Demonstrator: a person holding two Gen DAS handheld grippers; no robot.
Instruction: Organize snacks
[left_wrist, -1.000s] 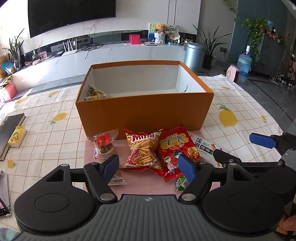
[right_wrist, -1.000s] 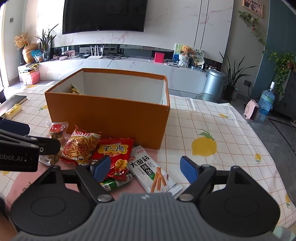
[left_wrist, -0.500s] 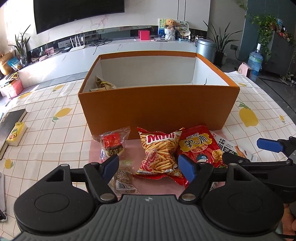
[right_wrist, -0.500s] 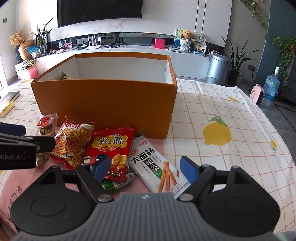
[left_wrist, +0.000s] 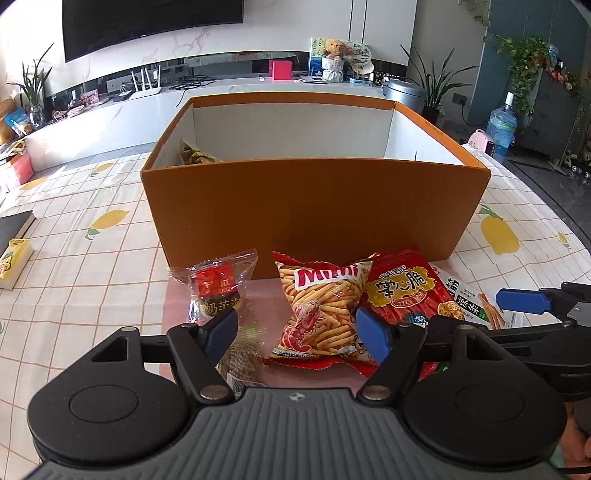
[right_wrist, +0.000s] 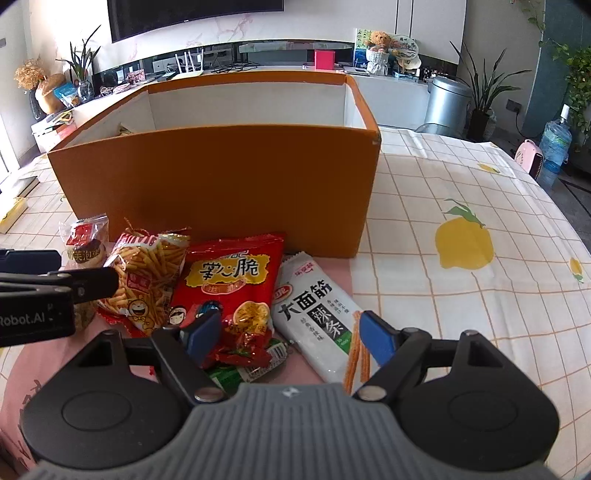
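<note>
Left wrist view: left gripper (left_wrist: 297, 332) low over the counter, jaws wide, holding nothing; fries bag (left_wrist: 321, 310) dead ahead between them, long axis toward the box (left_wrist: 314, 206).

Right wrist view: right gripper (right_wrist: 286, 338) likewise agape and empty, noodle pack (right_wrist: 317, 314) ahead, slanted; red bag (right_wrist: 225, 284) left, nearer the left jaw.

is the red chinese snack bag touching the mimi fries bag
Touching. In the left wrist view the red bag overlaps the right edge of the Mimi fries bag, with no gap between them.
</note>
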